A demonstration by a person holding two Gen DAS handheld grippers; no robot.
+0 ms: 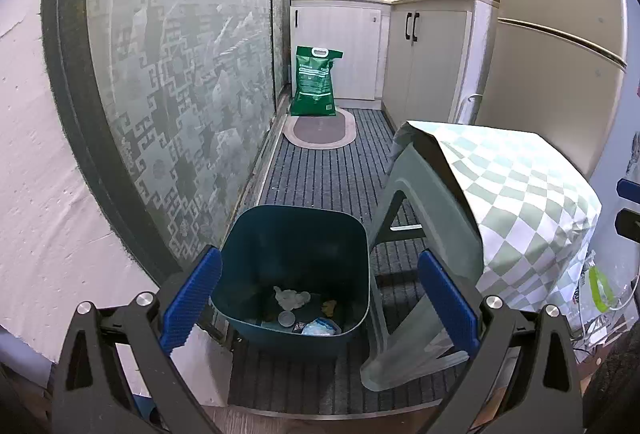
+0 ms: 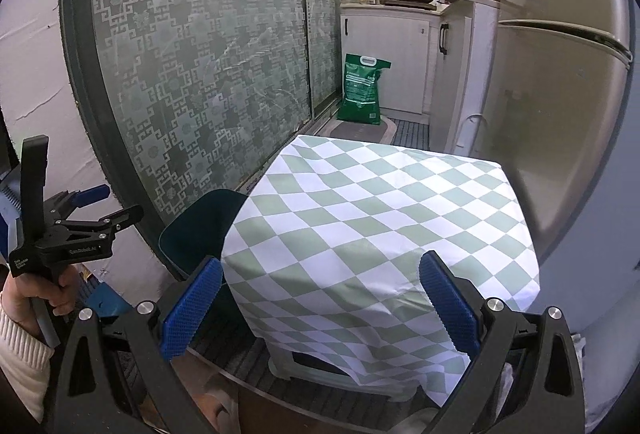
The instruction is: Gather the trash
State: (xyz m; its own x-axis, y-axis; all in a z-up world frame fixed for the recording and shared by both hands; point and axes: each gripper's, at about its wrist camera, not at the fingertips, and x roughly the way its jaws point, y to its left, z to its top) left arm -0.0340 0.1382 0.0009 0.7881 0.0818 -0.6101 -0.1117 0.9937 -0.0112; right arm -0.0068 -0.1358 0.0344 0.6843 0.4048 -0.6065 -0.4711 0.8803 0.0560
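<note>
A dark teal trash bin point(image 1: 296, 246) stands on the striped floor mat beside the frosted sliding door. Crumpled white paper point(image 1: 291, 297), a round white lid point(image 1: 286, 318), a yellowish scrap point(image 1: 330, 307) and a bluish wrapper point(image 1: 319, 328) lie at its bottom. My left gripper point(image 1: 319, 300) hovers open above the bin's near side, nothing between its blue pads. My right gripper point(image 2: 319, 304) is open over the checkered cloth point(image 2: 380, 218), empty. In the right wrist view the bin point(image 2: 200, 230) peeks out left of the cloth, and the left gripper point(image 2: 100, 209) is held in a hand.
A plastic stool point(image 1: 424, 218) draped with the green-and-white checkered cloth point(image 1: 520, 201) stands right of the bin. A fridge point(image 1: 560, 33) rises at the right. Farther back are a green sack point(image 1: 316, 81), an oval rug point(image 1: 320, 129) and white cabinets point(image 1: 424, 49).
</note>
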